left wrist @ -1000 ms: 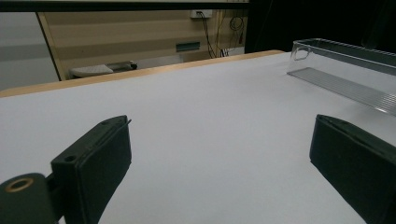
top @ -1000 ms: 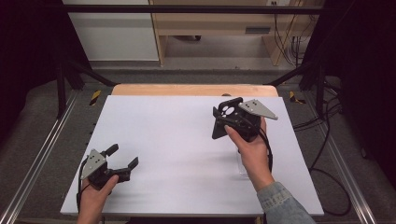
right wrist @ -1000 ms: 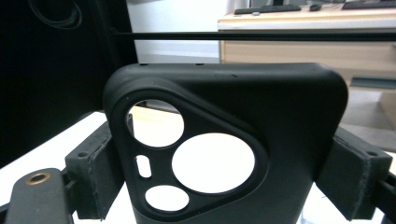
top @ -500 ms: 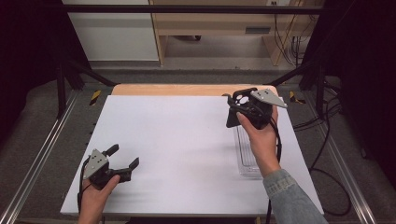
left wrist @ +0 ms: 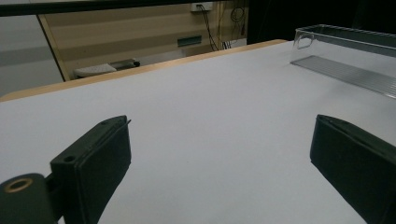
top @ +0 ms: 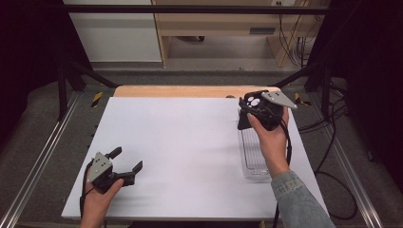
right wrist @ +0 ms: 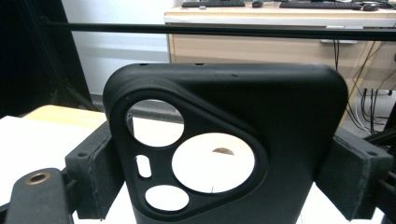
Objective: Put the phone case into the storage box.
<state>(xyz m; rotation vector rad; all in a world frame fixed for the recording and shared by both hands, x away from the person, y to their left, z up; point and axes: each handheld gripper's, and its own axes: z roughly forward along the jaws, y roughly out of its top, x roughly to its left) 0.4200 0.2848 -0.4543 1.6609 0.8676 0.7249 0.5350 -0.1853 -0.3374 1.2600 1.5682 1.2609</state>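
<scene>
Left gripper (top: 127, 166) rests low at the near left of the white table (top: 190, 142), held in the person's left hand (top: 97, 202), its jaws spread wide with nothing between them; its own view looks across bare tabletop toward the clear plastic tray (left wrist: 345, 56). Farther off at the right, the right hand (top: 271, 142) carries the right gripper (top: 249, 111) above the far end of that tray (top: 254, 159), and the jaws are clamped on the two side edges of a black phone case (right wrist: 224, 144), which stands upright with its camera cut-outs facing the lens. The grip is the main risk, as I judge it: the pads (right wrist: 95, 168) catch only the lower part of a soft, hollow shell, so a squeeze could bow it and let it pop out, or a quick swing could pivot it between the pads. If it is lowered into the tray, the case's bottom edge could strike the thin rim and shove the light tray toward the table's right edge, which lies just beside it
</scene>
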